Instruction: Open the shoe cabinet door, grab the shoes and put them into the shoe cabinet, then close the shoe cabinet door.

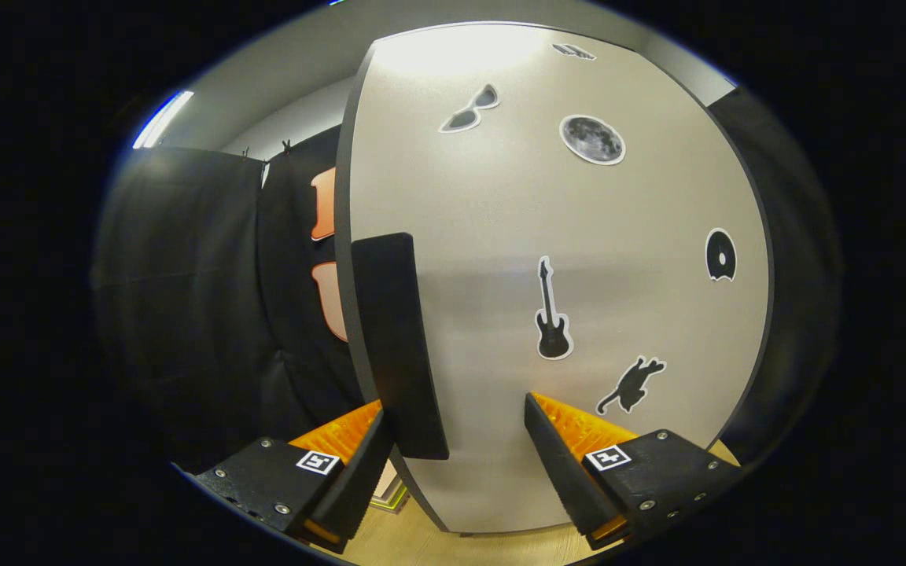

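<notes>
Gripper [457, 440] sitting wide open, fingers straddling the black handle [398, 346] on the left edge of the shoe cabinet door [547, 220], not pressing on it. Door is facing the camera close up, carrying guitar [552, 314], cat [631, 385] and moon [592, 140] stickers

Gripper camera, close up on the cabinet door

1 fisheye view rides on the gripper [453, 440] and looks forward along its 2 fingers [359, 460], which stand apart at the near side of the view with the door's dark handle [398, 346] between them (nearer the left finger). The camera sits very near the pale cabinet door [547, 236], facing it almost square on and tilted a little upward, with ceiling [296, 71] above and wood floor [414, 542] below.
</notes>
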The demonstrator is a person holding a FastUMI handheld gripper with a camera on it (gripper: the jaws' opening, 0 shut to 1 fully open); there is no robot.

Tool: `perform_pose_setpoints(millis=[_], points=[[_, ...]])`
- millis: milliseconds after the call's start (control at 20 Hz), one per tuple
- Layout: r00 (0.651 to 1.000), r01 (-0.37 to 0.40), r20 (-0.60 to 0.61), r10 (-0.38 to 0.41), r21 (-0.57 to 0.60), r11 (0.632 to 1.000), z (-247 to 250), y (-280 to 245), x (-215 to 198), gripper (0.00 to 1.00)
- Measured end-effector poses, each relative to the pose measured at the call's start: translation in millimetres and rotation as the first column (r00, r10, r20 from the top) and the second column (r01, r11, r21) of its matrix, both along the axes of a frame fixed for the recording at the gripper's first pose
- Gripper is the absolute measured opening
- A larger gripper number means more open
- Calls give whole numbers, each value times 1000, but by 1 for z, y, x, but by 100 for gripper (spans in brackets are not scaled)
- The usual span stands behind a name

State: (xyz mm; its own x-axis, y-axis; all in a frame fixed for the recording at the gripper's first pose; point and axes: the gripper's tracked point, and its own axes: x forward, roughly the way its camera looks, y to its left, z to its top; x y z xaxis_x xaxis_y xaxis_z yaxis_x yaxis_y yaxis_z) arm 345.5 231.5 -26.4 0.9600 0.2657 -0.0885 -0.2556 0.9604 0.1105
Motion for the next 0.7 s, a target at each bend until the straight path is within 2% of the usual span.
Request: perform_pose_setpoints(millis=[500, 700], points=[[1000, 6, -15, -6, 5, 1000, -2, 2, 3, 98], [1000, 15, 1, -15, 49, 999, 14, 2, -12, 97]])
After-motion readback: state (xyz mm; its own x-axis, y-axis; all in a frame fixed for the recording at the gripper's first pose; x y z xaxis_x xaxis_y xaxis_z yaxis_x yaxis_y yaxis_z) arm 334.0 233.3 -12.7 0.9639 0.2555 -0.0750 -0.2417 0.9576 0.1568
